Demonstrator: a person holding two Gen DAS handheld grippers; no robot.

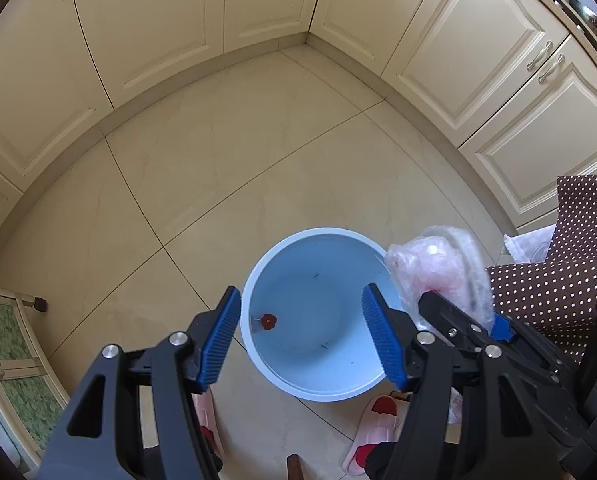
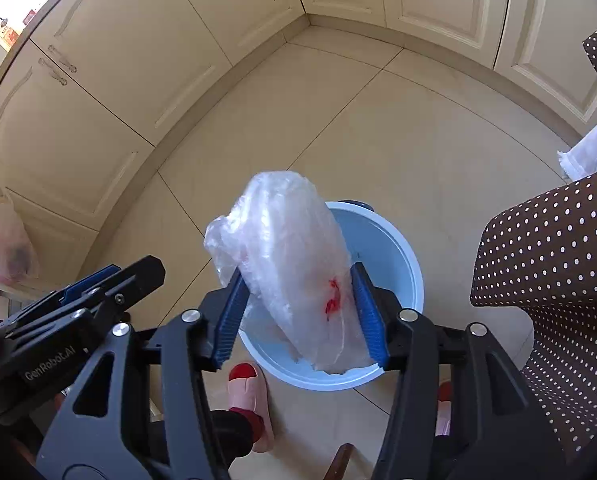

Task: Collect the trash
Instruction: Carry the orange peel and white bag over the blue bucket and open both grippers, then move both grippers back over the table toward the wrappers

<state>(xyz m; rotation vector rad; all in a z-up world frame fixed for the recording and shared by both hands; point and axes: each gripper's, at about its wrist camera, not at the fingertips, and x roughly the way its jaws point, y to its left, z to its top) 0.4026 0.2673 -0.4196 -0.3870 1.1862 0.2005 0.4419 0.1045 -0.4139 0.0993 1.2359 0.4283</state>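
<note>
My right tongs (image 2: 300, 312) grip the crumpled plastic bag (image 2: 286, 256) mid-frame over the blue bin (image 2: 394, 248); my left tongs (image 1: 302, 336) gape empty above it

1. Plastic bag (image 2: 294, 264): thin, crinkled, translucent film.
2. Bin (image 1: 258, 280): smooth pale-blue plastic.
3. Floor tiles (image 1: 258, 152): glossy beige.
4. Gripper pads (image 1: 220, 336): ribbed blue.
5. Polka-dot cloth (image 2: 546, 264): matt brown.
</note>
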